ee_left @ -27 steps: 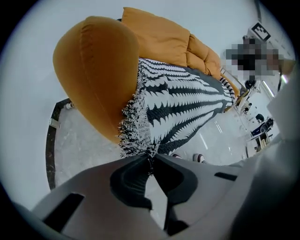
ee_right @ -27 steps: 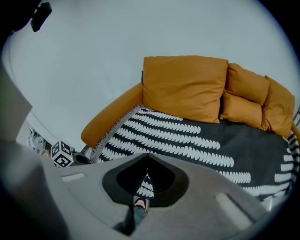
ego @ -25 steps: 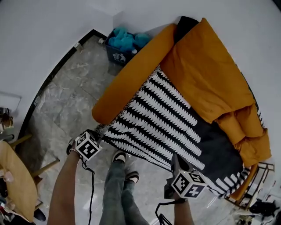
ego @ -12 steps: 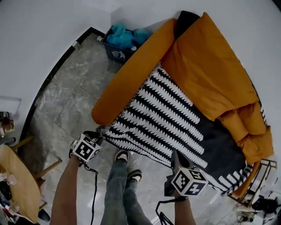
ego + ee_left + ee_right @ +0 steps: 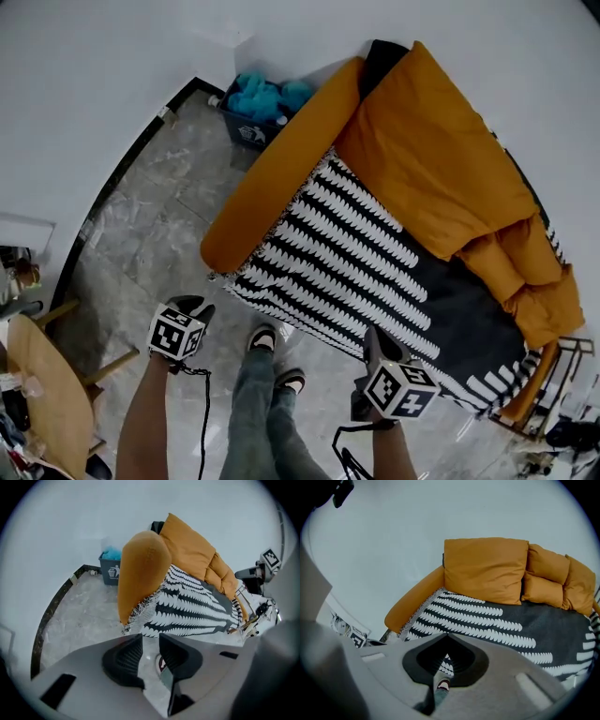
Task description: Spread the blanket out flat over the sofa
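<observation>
The black-and-white patterned blanket (image 5: 356, 262) (image 5: 187, 611) (image 5: 487, 620) lies spread over the seat of the orange sofa (image 5: 272, 178), and its front edge hangs over the seat front. My left gripper (image 5: 195, 305) (image 5: 150, 641) hangs over the floor, a little short of the blanket's fringed left corner (image 5: 220, 275). Its jaws have just been opening and nothing is between them. My right gripper (image 5: 373, 339) (image 5: 447, 637) sits at the blanket's front edge with its tips closed together, seemingly pinching that edge.
Orange back cushions (image 5: 431, 159) lean against the wall. A dark bin with teal cloth (image 5: 253, 108) stands past the armrest. A wooden chair (image 5: 37, 384) is at the left, a rack (image 5: 553, 375) at the right. The person's legs (image 5: 262, 394) stand before the sofa.
The left gripper has let go of the blanket's left corner and drawn back from it, its jaws now apart. The corner stays by the armrest end. The right gripper has kept still.
</observation>
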Demonstrator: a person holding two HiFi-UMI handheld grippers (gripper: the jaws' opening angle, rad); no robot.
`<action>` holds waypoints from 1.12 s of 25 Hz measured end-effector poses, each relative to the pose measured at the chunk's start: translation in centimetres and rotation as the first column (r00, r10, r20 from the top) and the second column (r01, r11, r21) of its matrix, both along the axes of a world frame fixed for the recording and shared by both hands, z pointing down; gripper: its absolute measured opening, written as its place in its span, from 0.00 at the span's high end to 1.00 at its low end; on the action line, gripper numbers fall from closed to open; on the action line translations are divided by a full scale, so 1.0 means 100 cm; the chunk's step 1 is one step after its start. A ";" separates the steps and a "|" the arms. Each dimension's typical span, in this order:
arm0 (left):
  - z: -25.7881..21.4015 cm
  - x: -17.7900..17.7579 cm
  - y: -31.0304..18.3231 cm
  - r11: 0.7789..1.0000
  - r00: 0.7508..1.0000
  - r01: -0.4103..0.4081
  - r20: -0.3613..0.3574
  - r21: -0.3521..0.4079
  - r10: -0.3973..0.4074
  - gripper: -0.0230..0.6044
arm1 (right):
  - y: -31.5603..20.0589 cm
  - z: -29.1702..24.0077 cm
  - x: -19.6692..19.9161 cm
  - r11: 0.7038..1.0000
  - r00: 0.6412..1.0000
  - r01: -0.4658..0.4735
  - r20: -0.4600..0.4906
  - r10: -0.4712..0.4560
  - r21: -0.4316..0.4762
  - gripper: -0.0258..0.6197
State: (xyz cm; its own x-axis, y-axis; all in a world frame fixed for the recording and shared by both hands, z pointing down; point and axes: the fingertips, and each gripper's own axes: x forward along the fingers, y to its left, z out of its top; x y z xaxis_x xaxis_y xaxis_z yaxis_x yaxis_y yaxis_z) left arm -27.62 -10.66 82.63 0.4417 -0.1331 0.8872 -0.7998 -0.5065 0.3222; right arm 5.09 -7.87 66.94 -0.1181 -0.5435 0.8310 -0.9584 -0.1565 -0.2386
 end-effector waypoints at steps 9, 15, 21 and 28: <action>-0.105 0.022 0.017 0.975 0.994 0.109 -0.051 0.193 -0.101 0.79 | 0.035 -0.047 0.029 0.997 0.999 -0.053 -0.003 0.053 0.047 0.95; -0.207 0.046 0.020 0.941 0.996 0.079 -0.061 0.329 -0.062 0.80 | 0.054 -0.102 0.050 0.991 0.997 -0.075 0.002 0.075 0.106 0.95; -0.324 0.086 0.014 0.876 0.988 0.111 -0.149 0.470 -0.045 0.85 | 0.071 -0.181 0.085 0.973 0.995 -0.096 -0.019 0.102 0.210 0.95; -0.433 0.152 0.020 0.809 0.963 0.156 -0.269 0.567 0.002 0.87 | 0.118 -0.260 0.130 0.932 0.983 -0.173 -0.009 0.186 0.320 0.95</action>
State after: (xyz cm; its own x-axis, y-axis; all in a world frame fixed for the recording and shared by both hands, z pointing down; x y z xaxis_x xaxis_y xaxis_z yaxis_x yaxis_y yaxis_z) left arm -12.42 -8.69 39.29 0.5986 -0.6284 0.4968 -0.7791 -0.6008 0.1788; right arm 18.06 3.97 40.94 0.0341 -0.7880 0.6148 -0.9307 -0.2492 -0.2677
